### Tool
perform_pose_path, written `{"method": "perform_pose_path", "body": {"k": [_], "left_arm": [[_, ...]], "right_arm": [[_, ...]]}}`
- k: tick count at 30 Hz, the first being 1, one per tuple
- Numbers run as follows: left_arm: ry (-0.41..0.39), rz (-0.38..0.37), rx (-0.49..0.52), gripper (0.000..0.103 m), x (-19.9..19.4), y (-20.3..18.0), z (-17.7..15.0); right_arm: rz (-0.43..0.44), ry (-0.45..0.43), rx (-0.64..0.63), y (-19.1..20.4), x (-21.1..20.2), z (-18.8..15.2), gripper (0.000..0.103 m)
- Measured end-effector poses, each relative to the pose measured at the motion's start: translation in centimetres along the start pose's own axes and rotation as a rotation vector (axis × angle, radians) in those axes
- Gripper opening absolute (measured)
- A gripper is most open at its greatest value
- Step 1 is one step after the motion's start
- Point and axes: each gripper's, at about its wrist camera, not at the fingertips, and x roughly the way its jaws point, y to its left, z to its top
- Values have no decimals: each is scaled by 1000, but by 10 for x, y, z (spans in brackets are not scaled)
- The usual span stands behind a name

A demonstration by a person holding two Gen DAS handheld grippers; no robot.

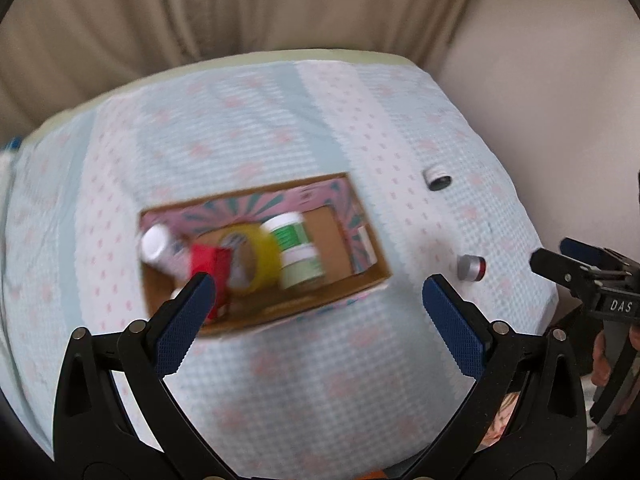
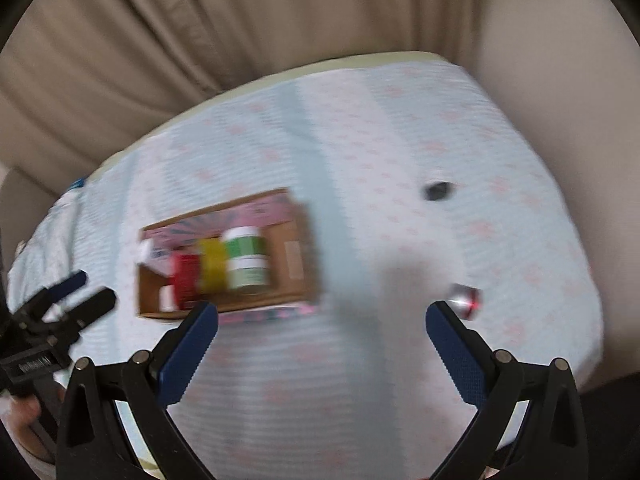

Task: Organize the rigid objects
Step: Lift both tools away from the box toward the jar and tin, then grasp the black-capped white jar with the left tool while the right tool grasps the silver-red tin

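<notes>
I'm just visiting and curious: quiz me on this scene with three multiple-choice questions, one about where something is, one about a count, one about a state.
1. Where is the yellow tape roll?
A. inside the cardboard box
B. on the cloth outside it
C. in a gripper

2. How many small objects lie loose on the bedspread?
A. none
B. two
C. five

3. How is the left gripper?
A. shut on a jar
B. shut, empty
C. open, empty

Answers: 1 A, the roll stands between the red box and the green-and-white jar; 2 B, a black-ended cap and a silver cylinder; 3 C, its fingers are spread with nothing between.
</notes>
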Motion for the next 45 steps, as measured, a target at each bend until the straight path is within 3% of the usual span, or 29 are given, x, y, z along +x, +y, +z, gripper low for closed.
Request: {"method": "perform_pose_path", "body": {"k": [6,10,15,24,32,38,42,44,45], "left_arm": [[32,-37,138,103,49,-77,54],[50,-20,275,103,87,-128,85],[109,-22,485,103,151,-197,119],[272,-38,816,103,281,-284,126],[369,-5,1023,99,368,-319,117],[423,10,1083,94,404,-319,113],[433,0,1100,85,415,-319,114],[439,-9,1103,75,419,-321,115],[445,-14,1105,64,421,-321,115]], "right_arm": [[-83,42,131,-81,13,-1,103],[-119,86,212,-123,36,-6,103],[-141,109,254,-152,63,-16,103],[-190,150,290,-166,126,-31,103],[-206,217,341,-173,184,-34,95],[-213,258,351,-173,215,-33,83],[-189,295,365,-174,232,-35,67],[-169,309,372,-175,237,-36,58],[-165,316,371,-175,240,-37,52]]}}
